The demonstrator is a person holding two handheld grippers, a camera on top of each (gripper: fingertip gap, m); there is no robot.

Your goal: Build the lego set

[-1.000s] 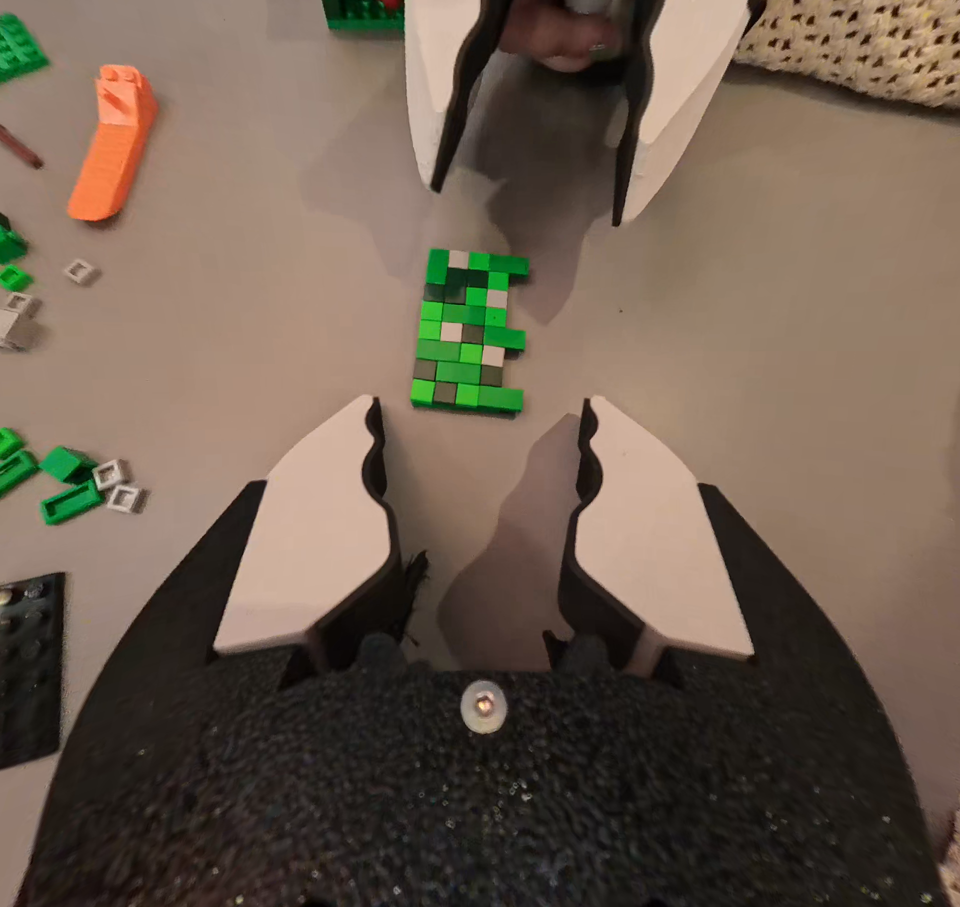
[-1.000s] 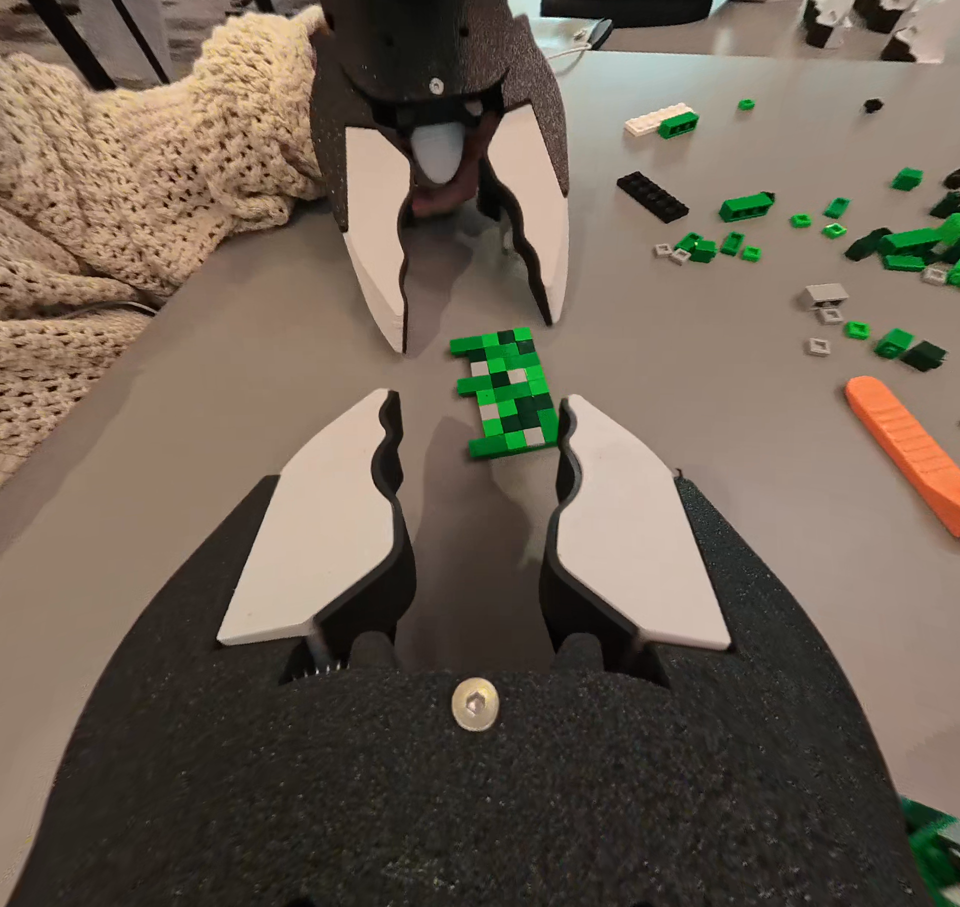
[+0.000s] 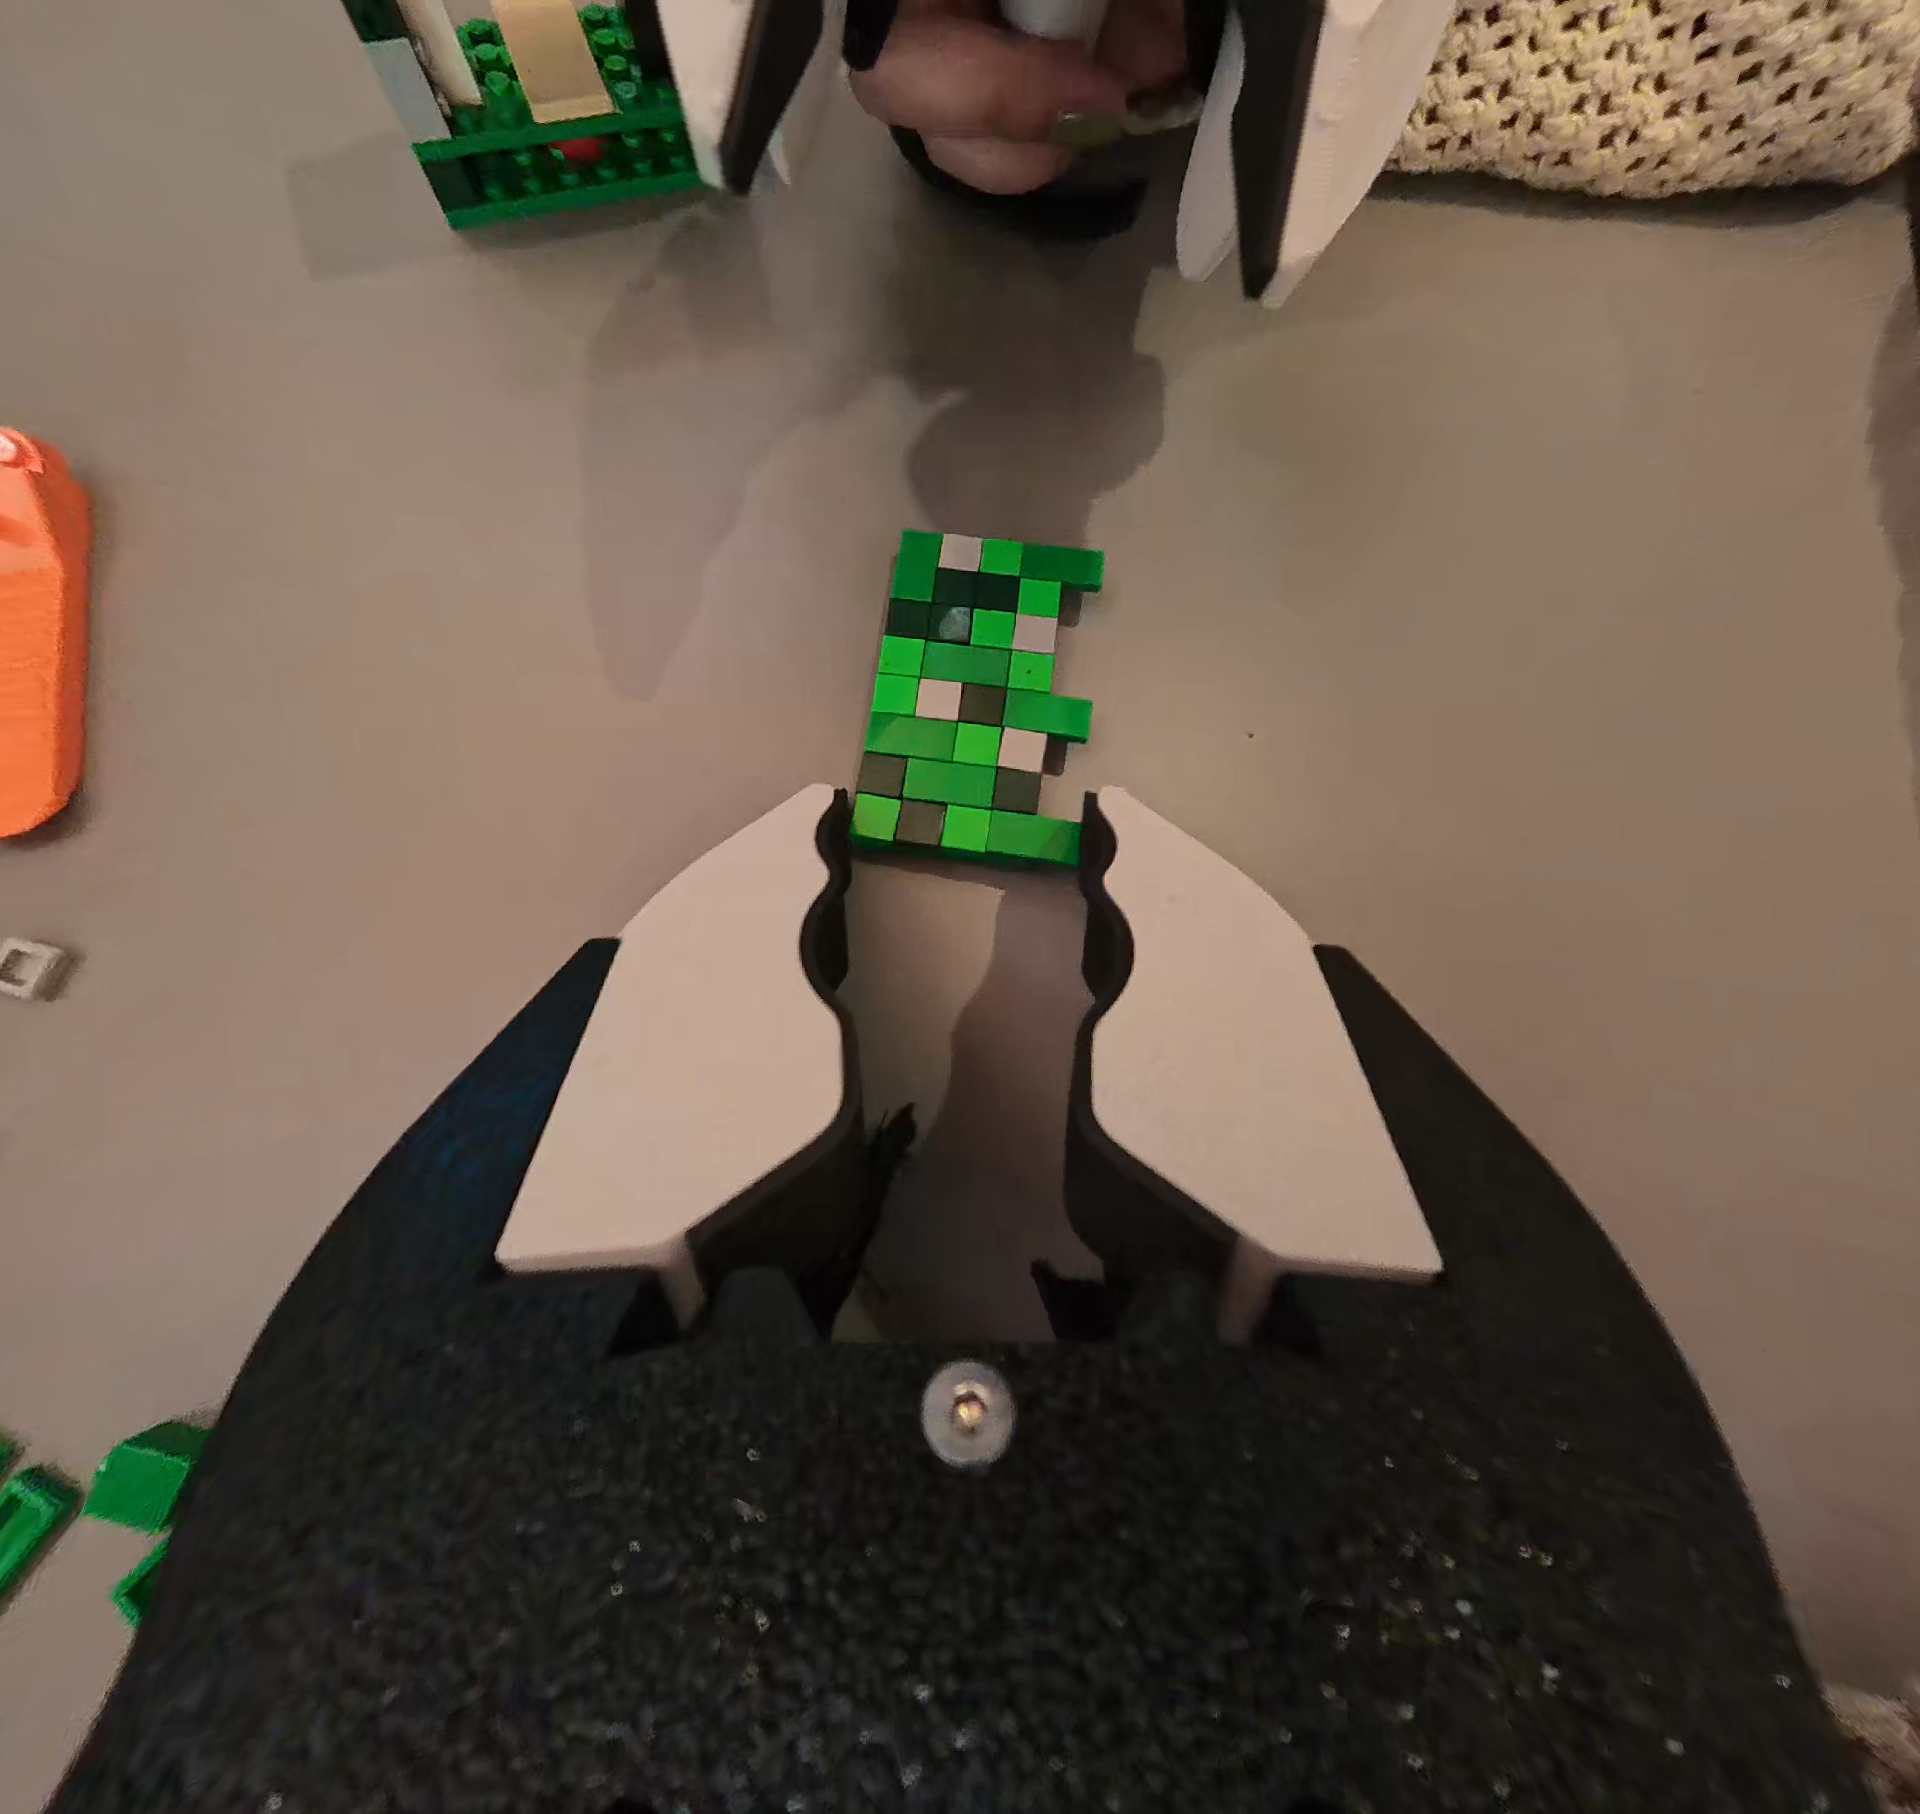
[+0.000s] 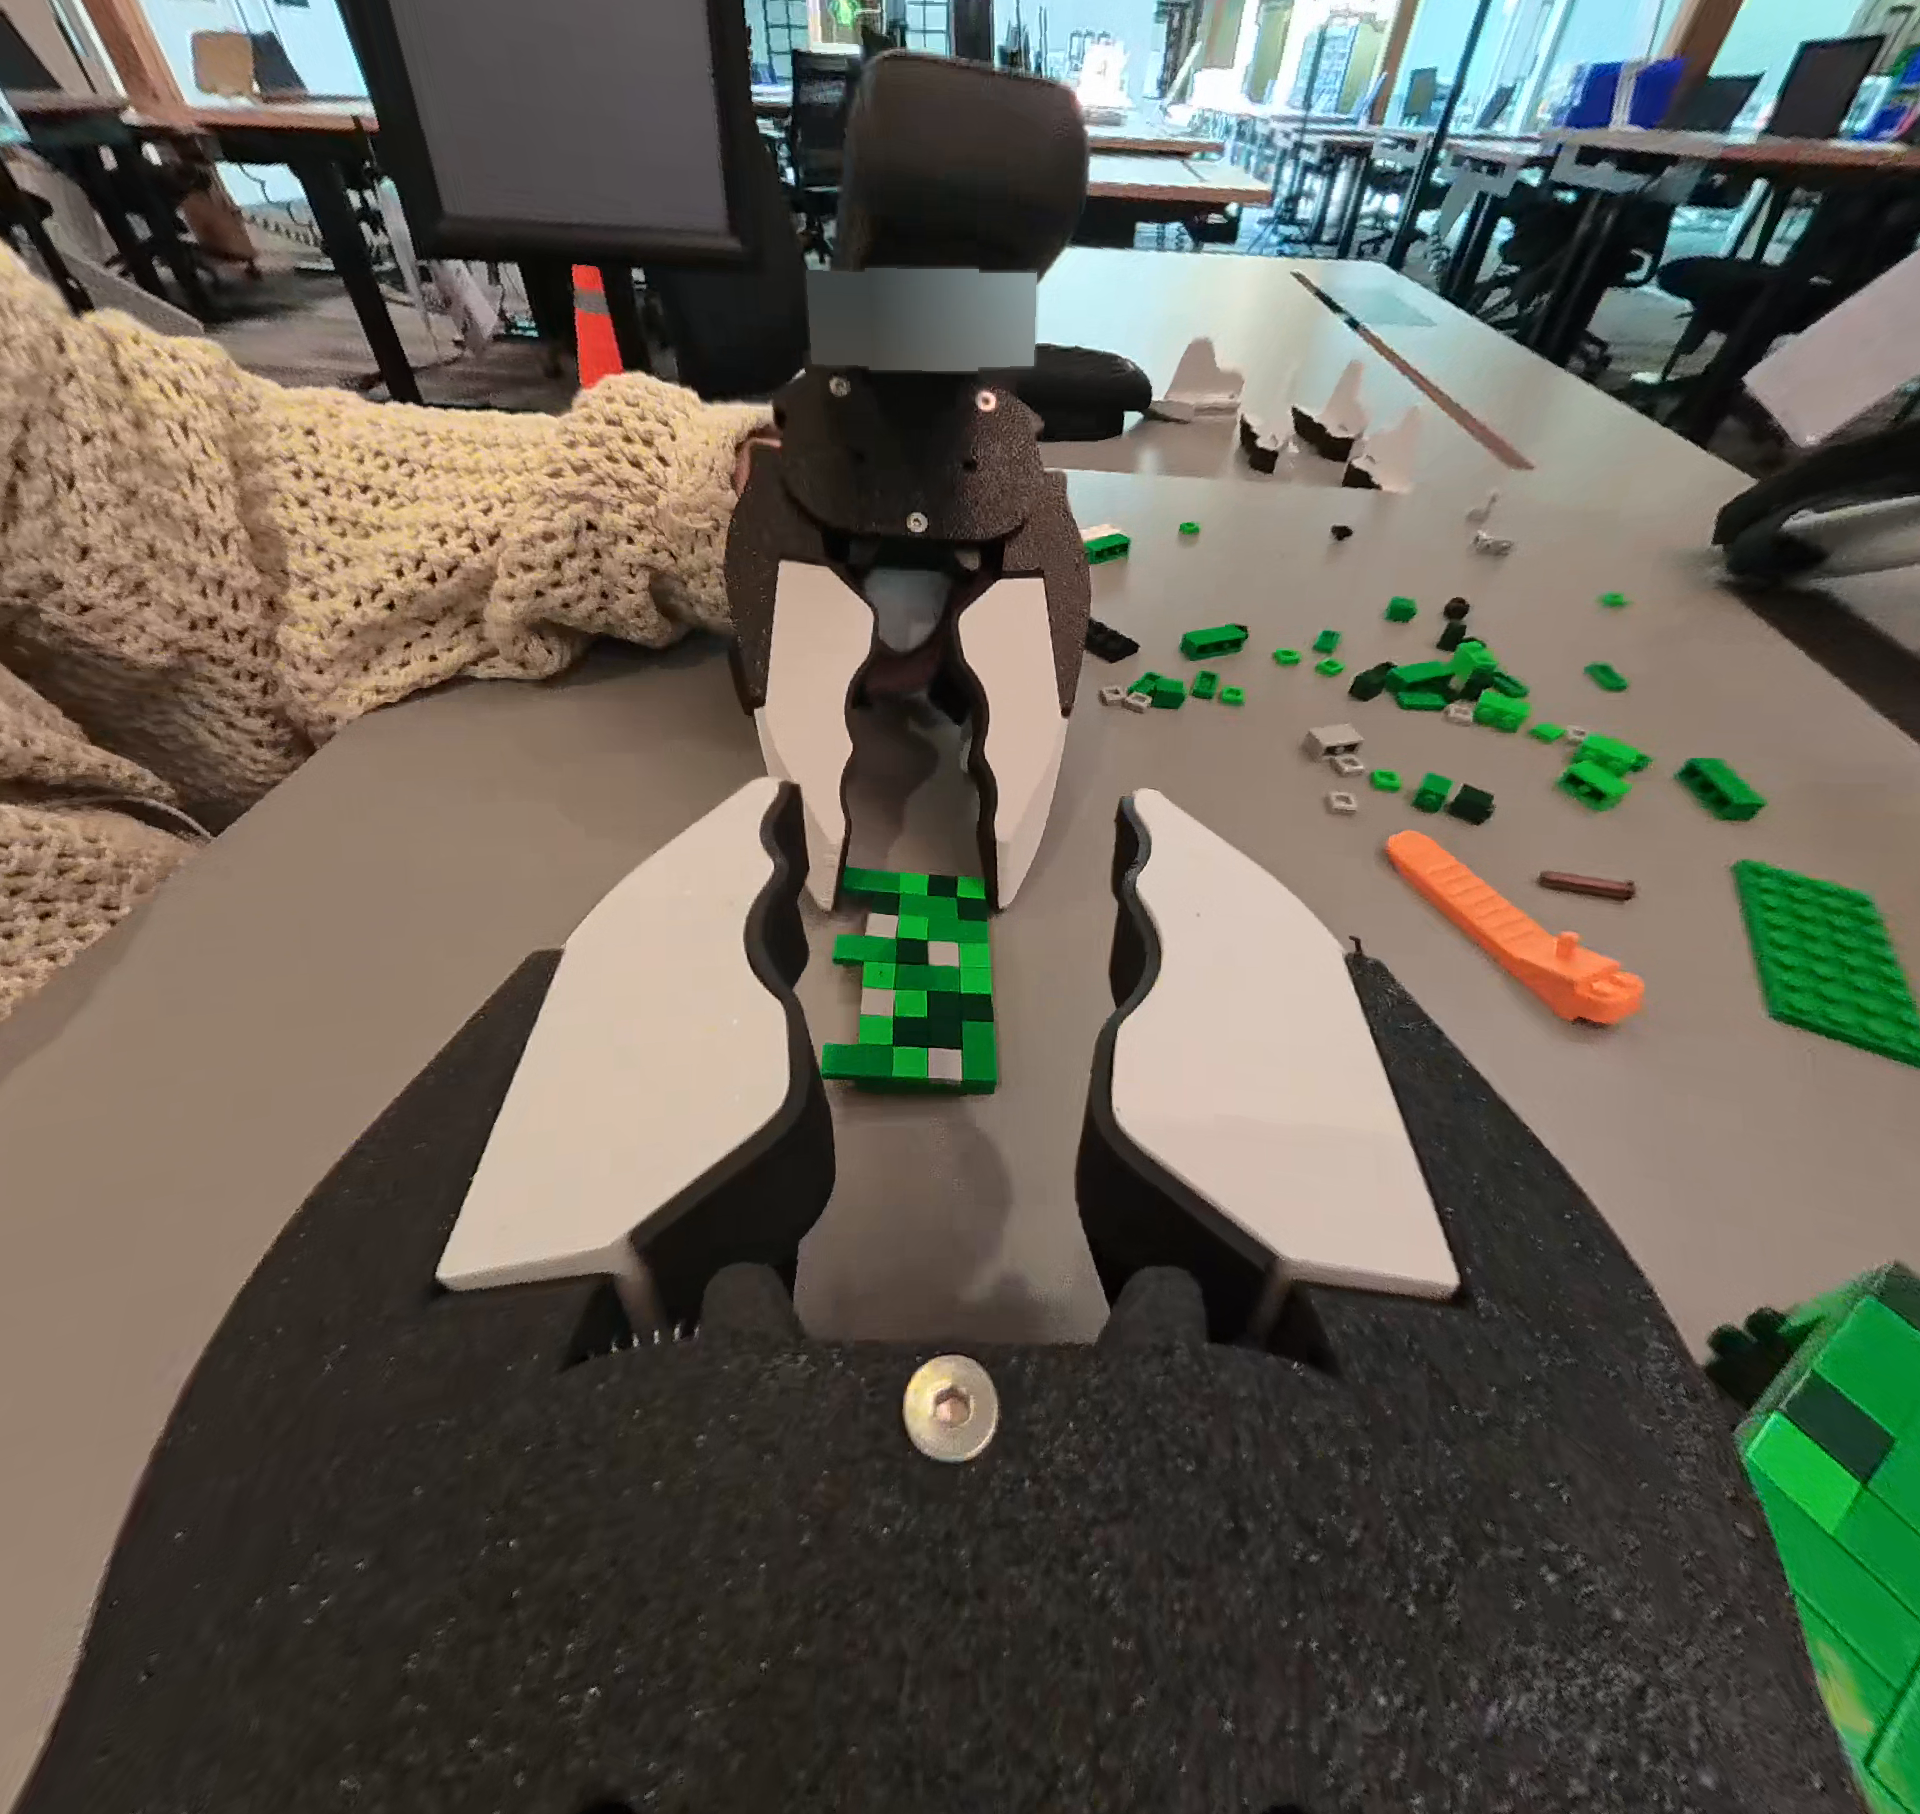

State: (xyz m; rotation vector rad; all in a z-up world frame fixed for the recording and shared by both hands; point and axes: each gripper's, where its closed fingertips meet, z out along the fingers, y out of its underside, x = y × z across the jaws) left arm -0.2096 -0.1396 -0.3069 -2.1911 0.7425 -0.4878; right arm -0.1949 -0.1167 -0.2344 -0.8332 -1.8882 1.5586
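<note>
Green mosaic panel (image 3: 977, 704) lay flat on the grey table (image 3: 1455, 725), between the two facing tongs. Left tongs (image 3: 966, 819) were parted, tips bracketing the panel's near corners; actual contact couldn't be told, no lift. Right tongs (image 4: 961, 829) hovered spread over the opposite end, holding nothing. Risks, as judged: a thin flat plate offers little edge, so closing tips could skid it along the table or slip off; an uneven squeeze might pop tiles or tilt it. Orange separator (image 4: 1507, 933) and loose bricks (image 4: 1455, 684) lay well clear.
</note>
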